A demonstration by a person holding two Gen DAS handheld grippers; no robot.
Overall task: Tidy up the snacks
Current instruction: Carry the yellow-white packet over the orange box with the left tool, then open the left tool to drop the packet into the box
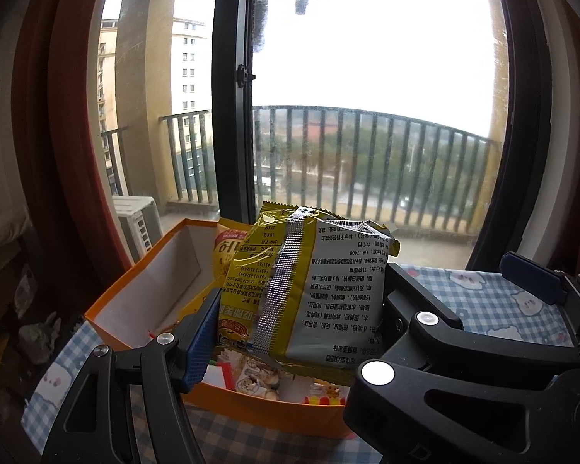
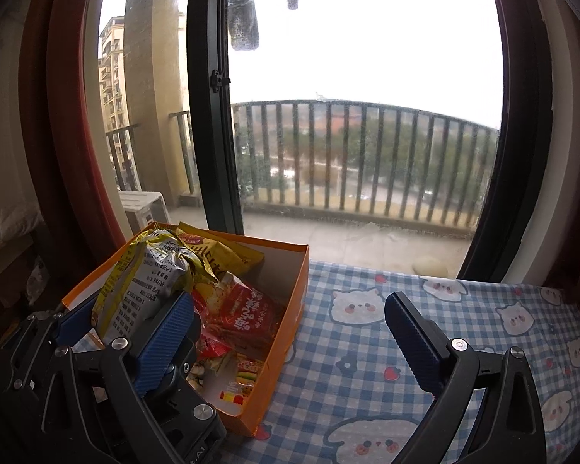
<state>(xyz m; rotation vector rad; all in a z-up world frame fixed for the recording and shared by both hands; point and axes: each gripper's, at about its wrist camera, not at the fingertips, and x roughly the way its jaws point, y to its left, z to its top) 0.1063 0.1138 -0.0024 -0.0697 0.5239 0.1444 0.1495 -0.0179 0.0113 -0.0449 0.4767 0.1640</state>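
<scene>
An orange cardboard box (image 1: 143, 297) with a white inside stands on the checked tablecloth; it also shows in the right wrist view (image 2: 290, 301). My left gripper (image 1: 294, 317) is shut on a yellow and grey noodle packet (image 1: 321, 286) and holds it upright over the box; the packet shows in the right wrist view too (image 2: 150, 282). Behind it stands a yellow snack bag (image 1: 226, 249). A red snack packet (image 2: 247, 309) and small sweets (image 2: 239, 379) lie in the box. My right gripper (image 2: 290, 348) is open and empty, just right of the box over the cloth.
The blue checked tablecloth (image 2: 406, 367) with bear prints covers the table to the right of the box. A window with a black frame (image 2: 208, 96) and a balcony railing (image 2: 367, 154) lies straight ahead. Red curtains (image 2: 54, 116) hang at the sides. The table's left edge drops to a cluttered floor (image 1: 34, 332).
</scene>
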